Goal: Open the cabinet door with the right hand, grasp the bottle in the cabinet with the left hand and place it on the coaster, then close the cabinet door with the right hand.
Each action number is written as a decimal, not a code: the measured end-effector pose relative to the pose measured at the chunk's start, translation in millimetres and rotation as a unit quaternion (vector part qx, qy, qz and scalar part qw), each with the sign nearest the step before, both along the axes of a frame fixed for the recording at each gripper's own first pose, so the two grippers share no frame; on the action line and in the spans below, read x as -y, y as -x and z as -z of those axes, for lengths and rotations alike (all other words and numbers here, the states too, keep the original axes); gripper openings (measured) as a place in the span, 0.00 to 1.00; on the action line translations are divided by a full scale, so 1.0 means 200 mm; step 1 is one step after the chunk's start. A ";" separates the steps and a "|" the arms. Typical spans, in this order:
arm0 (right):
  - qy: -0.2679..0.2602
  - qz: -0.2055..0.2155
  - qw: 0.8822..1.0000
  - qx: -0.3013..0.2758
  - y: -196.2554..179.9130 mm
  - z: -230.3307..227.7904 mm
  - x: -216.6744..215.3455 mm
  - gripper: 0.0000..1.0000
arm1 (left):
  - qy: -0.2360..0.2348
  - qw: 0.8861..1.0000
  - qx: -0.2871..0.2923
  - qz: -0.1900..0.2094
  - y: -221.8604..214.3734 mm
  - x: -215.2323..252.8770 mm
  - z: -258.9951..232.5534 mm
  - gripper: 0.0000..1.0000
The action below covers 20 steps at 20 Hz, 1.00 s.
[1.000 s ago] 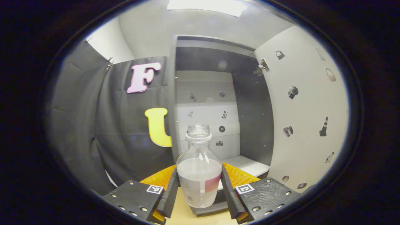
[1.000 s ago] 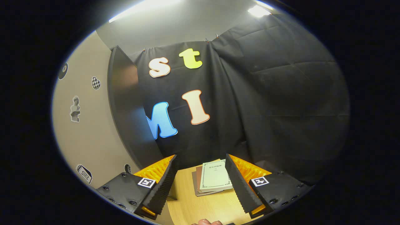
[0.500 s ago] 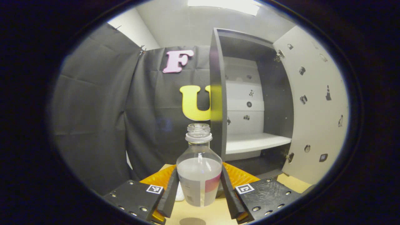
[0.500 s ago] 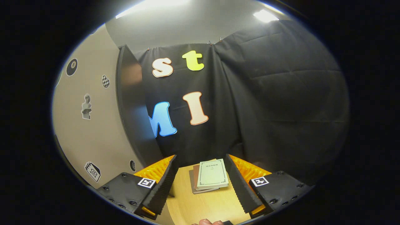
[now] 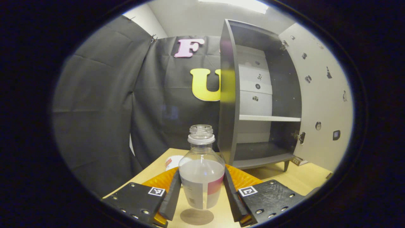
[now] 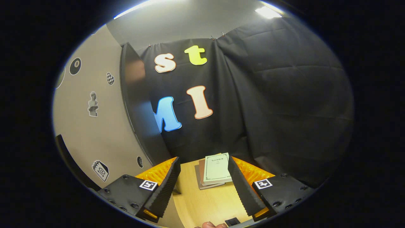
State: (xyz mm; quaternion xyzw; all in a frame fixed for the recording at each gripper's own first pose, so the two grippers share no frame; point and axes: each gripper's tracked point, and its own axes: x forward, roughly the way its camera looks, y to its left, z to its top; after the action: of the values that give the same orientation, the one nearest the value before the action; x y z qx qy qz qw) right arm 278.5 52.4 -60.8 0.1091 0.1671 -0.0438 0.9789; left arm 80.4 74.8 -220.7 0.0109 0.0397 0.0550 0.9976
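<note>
- The one dark grey cabinet (image 5: 253, 95), its beige sticker-covered door (image 5: 319, 101) swung open, now stands ahead and to the right of the left gripper (image 5: 200, 196), farther off than a second ago.
- The wooden table (image 5: 284, 180) now shows below.
- Two stacked books (image 6: 215, 171) lie ahead of the right gripper (image 6: 204, 186), whose fingers are spread, holding nothing.
- One clear, half-filled, uncapped plastic bottle (image 5: 201, 167) is pinched upright between the left fingers, above its shadow.
- A white round coaster (image 5: 173, 162) lies just behind-left.

Clear glossy plastic bottle (image 5: 201, 171)
</note>
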 end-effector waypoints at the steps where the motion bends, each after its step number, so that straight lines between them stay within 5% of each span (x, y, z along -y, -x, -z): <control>1: -0.006 0.004 1.000 -0.006 0.01 0.02 0.01 0.95 | -0.006 1.000 -0.008 -0.004 0.00 -0.01 0.07 0.69; 11: -0.017 0.021 1.000 -0.006 -0.01 0.04 0.04 0.95 | -0.027 0.999 -0.040 -0.014 0.00 0.01 0.49 0.69; 20: -0.001 0.041 0.999 -0.009 0.04 0.09 0.04 0.95 | -0.034 0.998 -0.046 -0.003 0.03 0.05 0.55 0.70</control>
State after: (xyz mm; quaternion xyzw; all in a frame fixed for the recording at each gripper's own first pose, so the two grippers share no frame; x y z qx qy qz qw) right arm 271.3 44.2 -78.2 0.1169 0.1717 -0.0852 0.9745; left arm 74.2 64.4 -331.6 0.0471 0.0839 0.0591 0.9936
